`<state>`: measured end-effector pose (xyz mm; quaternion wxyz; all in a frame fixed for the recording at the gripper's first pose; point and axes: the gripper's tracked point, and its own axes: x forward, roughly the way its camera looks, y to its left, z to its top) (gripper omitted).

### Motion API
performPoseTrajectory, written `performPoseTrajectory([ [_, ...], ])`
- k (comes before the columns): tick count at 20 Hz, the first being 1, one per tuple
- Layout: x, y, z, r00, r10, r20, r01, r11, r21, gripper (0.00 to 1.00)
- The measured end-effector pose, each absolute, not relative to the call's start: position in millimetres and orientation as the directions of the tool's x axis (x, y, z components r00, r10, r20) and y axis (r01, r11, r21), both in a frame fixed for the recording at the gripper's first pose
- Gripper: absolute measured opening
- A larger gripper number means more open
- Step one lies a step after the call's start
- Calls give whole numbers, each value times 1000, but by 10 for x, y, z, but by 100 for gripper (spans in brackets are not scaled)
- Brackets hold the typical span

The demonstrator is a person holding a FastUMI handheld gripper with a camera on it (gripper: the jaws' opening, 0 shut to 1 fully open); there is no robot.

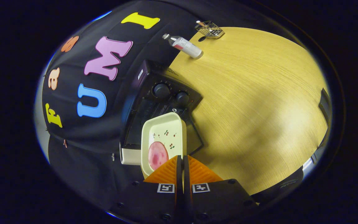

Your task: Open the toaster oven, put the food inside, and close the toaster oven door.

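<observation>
A cream tray [166,130] bearing a pink slice of ham [158,155] is clamped at its near rim by the gripper [181,160], whose fingers are pressed almost together on the thin edge. The tray is held above the black toaster oven [166,93], which is seen beyond the fingers with two knobs [162,91] and its door lowered. Farther off on the wooden table [253,109], a bottle [185,46] and a wire rack [210,29] are seen well apart from the oven.
</observation>
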<state>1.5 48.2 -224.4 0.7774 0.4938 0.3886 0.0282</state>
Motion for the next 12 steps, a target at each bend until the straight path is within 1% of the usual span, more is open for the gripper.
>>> performPoseTrajectory([
  [7, 577, 967, -2341, 717, 441, -539, 338, 456, 823, 6],
  [12, 994, 1111, -2422, 757, 383, -528, 386, 390, 836, 6],
])
